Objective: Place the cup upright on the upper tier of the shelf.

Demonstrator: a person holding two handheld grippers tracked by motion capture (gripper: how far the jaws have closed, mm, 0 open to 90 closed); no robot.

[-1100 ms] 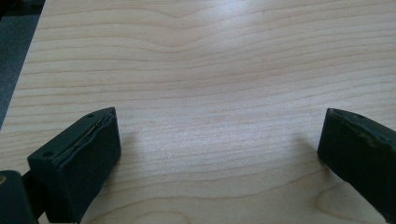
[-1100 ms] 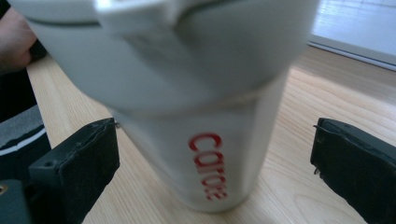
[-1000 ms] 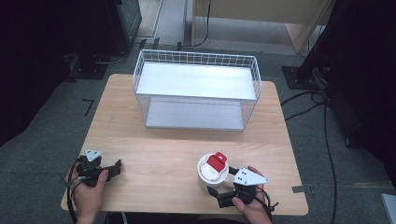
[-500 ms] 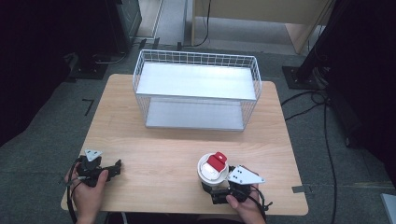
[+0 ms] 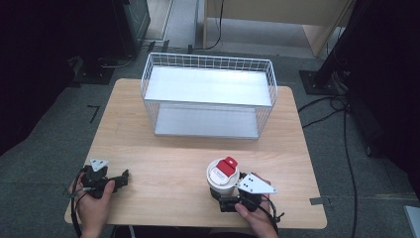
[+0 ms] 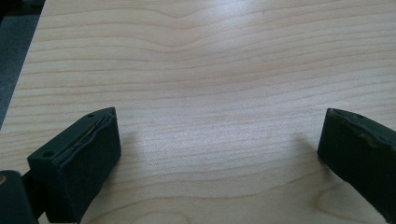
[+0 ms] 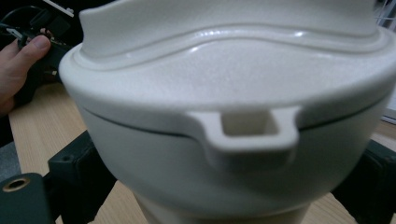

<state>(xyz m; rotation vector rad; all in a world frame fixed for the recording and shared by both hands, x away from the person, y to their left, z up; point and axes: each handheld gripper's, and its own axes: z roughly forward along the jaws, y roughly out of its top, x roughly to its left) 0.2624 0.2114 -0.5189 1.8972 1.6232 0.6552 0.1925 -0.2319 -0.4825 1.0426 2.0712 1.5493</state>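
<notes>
A white lidded cup [image 5: 221, 177] with a red flip tab stands upright on the wooden table [image 5: 163, 158], near the front right. My right gripper [image 5: 221, 194] sits low at its near side, held by a hand. In the right gripper view the cup [image 7: 224, 93] looms very close, and my right gripper [image 7: 224, 175] has one black jaw on each side of the cup's lower body, spread wide. My left gripper [image 5: 122, 179] rests at the front left corner in the other hand. Its jaws stand far apart over bare wood, so my left gripper [image 6: 219, 135] is open and holds nothing.
A white wire basket [image 5: 208, 104] with two shelf levels stands at the back middle of the table. Bare wood lies between it and the grippers. Dark floor, cables and stands surround the table. The other hand [image 7: 18, 65] shows at the far left of the right gripper view.
My right gripper has slid forward and left, closer to the cup, so its jaws now flank the cup's base. The left gripper has stayed put.
</notes>
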